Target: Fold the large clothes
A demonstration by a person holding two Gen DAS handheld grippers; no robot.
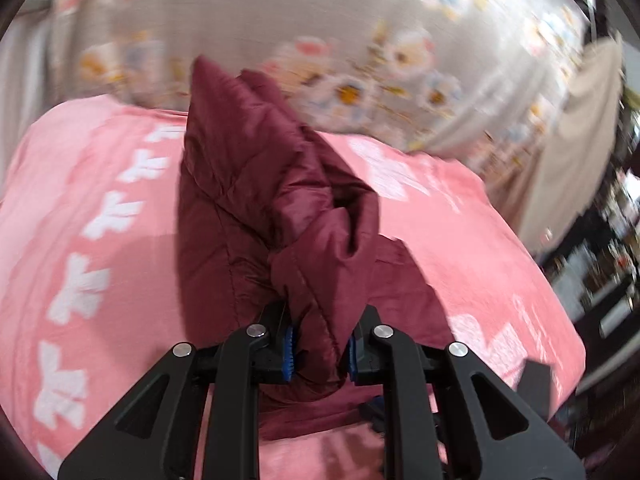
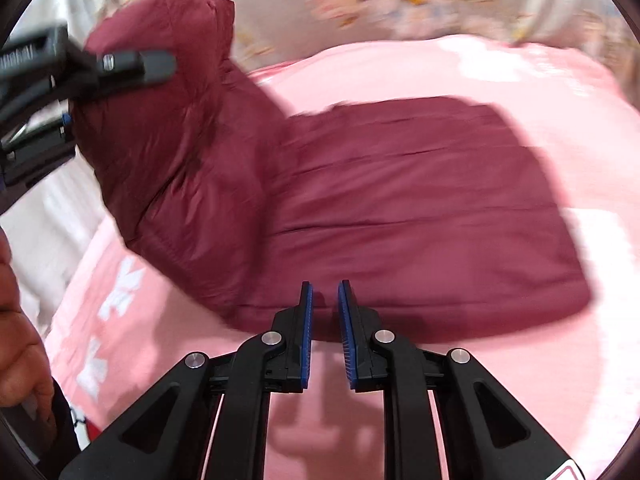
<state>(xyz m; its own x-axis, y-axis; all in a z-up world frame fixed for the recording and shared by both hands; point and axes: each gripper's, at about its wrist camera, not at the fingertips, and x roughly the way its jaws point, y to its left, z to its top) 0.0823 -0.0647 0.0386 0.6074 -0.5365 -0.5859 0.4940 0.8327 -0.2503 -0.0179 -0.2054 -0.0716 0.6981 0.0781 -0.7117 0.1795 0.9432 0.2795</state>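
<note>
left claw (image 1: 320,350) clamped on maroon jacket (image 1: 256,184), lifted over pink blanket (image 1: 80,200).

**What I see around the work area**

I see a pink blanket (image 1: 100,184) with white motifs filling the lower frame. Behind it, across the top, lies a blurred beige floral cover (image 1: 248,12). A cream cloth (image 1: 576,140) hangs at the right edge, above dark clutter.
</note>
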